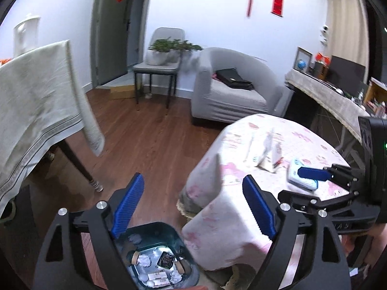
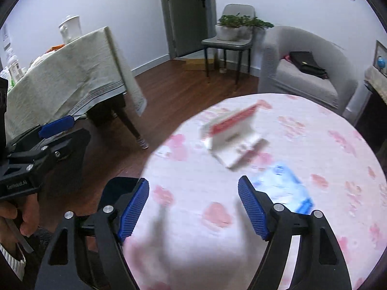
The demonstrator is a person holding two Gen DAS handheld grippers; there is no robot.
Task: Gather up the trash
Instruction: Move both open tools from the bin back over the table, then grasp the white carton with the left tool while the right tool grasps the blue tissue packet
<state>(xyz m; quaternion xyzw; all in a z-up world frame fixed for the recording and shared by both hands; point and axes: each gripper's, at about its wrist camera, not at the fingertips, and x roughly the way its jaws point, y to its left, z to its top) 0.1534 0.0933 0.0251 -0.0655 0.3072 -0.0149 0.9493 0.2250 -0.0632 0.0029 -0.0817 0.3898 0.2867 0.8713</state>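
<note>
My left gripper (image 1: 192, 178) hangs open and empty above a dark trash bin (image 1: 167, 232) on the floor. Paper wads and small packets lie in the bin. Right of it stands a round table (image 1: 241, 133) under a pink patterned cloth. A red-and-white open box (image 1: 268, 152) and a blue-and-white packet (image 1: 302, 181) lie on that table. One of the right gripper's fingers (image 1: 313, 173) reaches over the packet. In the right wrist view my right gripper (image 2: 193, 180) is open over the cloth, with the box (image 2: 232, 133) ahead and the packet (image 2: 283, 188) by its right finger.
A table with a beige cloth (image 1: 36, 101) stands at the left, its leg near the bin. A grey armchair (image 1: 229, 89), a chair bearing a plant (image 1: 159, 55) and a cluttered counter (image 1: 326, 94) line the far side. Wooden floor lies between. A hand (image 2: 14, 217) holds the left gripper.
</note>
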